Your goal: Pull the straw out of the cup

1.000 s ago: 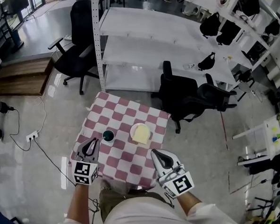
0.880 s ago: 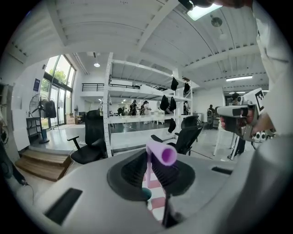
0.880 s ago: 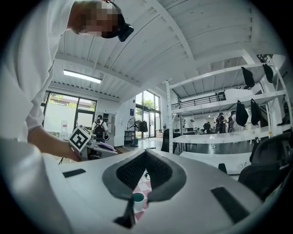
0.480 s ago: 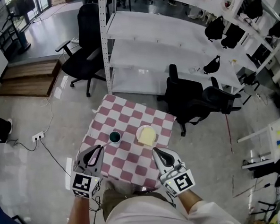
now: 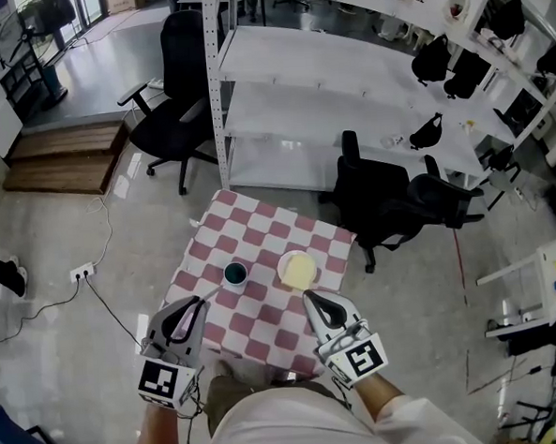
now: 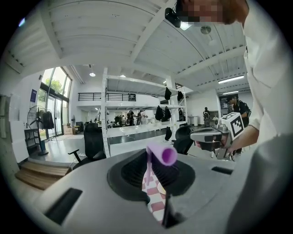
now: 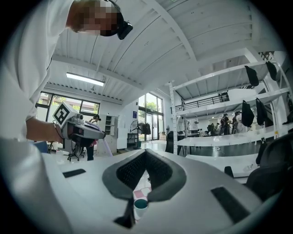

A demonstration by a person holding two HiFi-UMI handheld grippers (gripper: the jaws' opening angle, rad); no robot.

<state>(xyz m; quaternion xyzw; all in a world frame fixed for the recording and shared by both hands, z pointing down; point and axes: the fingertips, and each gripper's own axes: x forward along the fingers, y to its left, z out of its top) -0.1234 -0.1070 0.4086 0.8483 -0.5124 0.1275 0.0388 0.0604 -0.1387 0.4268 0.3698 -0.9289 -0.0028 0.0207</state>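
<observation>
A white cup with dark liquid stands on the pink-and-white checkered table; it also shows below the right jaws, cup, with no straw in it. My left gripper is raised to the cup's left and is shut on a purple straw, which sticks up between its pads and hangs down behind them. The right gripper view shows that left gripper with the straw slanting down from it. My right gripper hovers over the table's near edge, jaws together, with nothing in them.
A yellow plate lies on the table to the right of the cup. Black office chairs and white metal shelving stand beyond the table. A cable and socket strip lie on the floor at the left.
My left gripper has risen and drawn back from the cup with the straw in it. The right gripper has stayed where it was.
</observation>
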